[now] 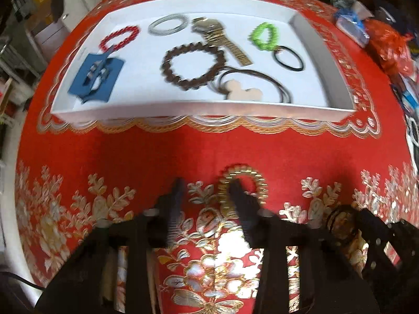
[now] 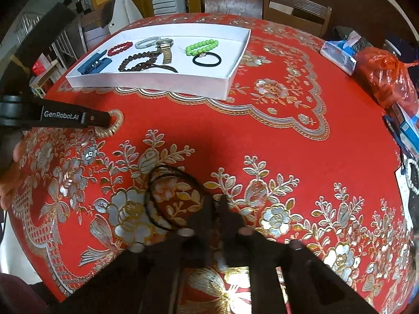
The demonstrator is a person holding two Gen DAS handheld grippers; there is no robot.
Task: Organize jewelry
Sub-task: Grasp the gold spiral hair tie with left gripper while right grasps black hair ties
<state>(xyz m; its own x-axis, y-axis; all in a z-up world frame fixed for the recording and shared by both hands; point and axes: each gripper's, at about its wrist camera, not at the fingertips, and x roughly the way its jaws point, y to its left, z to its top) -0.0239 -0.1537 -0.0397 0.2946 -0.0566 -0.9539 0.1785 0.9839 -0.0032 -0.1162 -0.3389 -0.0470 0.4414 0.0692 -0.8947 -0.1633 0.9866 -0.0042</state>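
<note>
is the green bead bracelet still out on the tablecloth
No, the green bead bracelet lies inside the white tray, just behind the black hair tie, not on the red tablecloth.

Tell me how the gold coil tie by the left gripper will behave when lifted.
The gold coil tie looks like a springy spiral loop, so it will probably stretch and sag rather than stay rigid. Its glossy ridges may slip on one finger. It seems light and unlikely to break.

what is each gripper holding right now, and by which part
Right gripper seems shut on the thin dark elastic loop, at its near right edge. Left gripper holds nothing: jaws open, one finger at the gold coiled ring.
</note>
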